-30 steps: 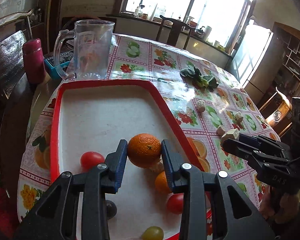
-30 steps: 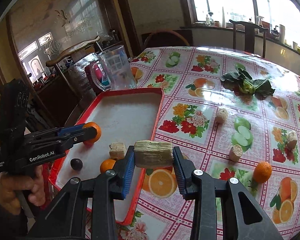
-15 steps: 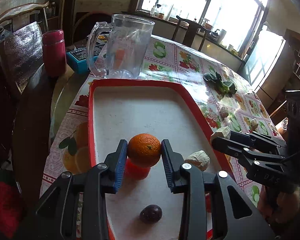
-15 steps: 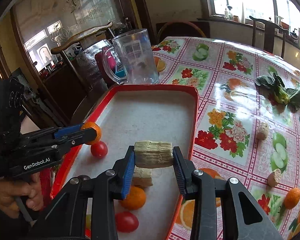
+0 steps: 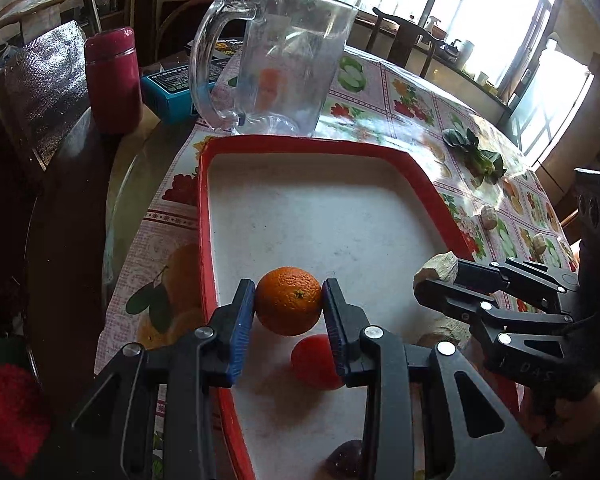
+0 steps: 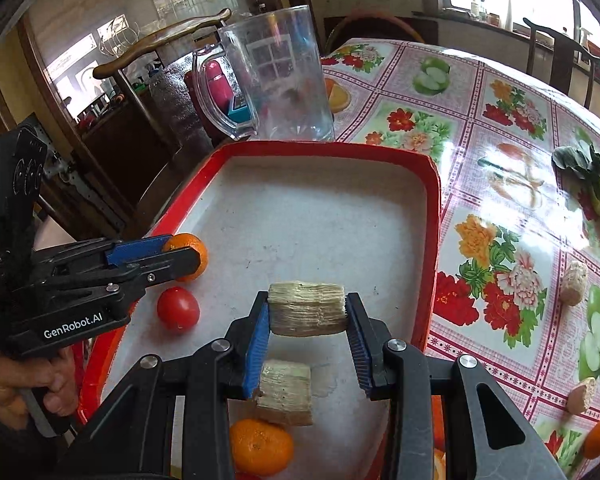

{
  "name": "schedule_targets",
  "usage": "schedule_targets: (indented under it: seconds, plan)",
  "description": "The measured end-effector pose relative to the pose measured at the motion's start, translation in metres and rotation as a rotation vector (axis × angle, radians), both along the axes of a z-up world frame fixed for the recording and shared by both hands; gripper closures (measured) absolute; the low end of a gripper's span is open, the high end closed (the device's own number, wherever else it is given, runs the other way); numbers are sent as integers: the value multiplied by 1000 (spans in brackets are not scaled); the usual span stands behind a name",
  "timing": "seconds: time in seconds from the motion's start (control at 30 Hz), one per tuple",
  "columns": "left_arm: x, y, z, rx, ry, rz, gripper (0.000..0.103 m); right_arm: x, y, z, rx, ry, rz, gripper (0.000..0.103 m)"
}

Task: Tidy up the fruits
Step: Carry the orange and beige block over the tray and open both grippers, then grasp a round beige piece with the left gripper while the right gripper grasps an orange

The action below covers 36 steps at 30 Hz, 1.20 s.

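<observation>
Carrying two items above the red-rimmed tray (image 6: 431,216): left hand-held gripper (image 5: 288,307) clamps an orange (image 5: 289,300), right hand-held gripper (image 6: 307,312) clamps a fibrous cane piece (image 6: 307,309), both held clear of the tomato (image 6: 178,307) so each can be set down apart.

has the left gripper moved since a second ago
Yes. The left gripper, shut on the orange, has moved toward the glass pitcher, which now looms larger beyond the red tray.
</observation>
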<state>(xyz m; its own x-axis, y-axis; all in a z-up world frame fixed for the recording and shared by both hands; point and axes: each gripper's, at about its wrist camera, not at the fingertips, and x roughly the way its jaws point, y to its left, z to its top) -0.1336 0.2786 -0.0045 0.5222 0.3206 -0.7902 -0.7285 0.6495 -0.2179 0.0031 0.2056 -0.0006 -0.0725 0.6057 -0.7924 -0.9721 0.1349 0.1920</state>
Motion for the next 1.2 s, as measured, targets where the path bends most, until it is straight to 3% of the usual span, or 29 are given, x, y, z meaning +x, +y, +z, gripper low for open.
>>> schedule_targets:
  seconds: [0.27, 0.37, 0.57, 0.7, 1.2]
  plan:
    - [3, 0, -2, -10, 27, -4, 68, -4, 4, -3, -40, -25, 10, 62]
    - [1, -3, -1, -15, 27, -1, 65, -4, -3, 2, -23, -45, -6, 56]
    - [-8, -14, 13, 22, -16, 27, 51, 3, -35, 24, 50, -33, -39, 56]
    - [-13, -20, 24, 29, -53, 37, 50, 17, -60, 36, 84, -14, -83, 56]
    - [31, -75, 43, 47, -95, -109, 50, 80, -154, 36, 104, -10, -277, 56]
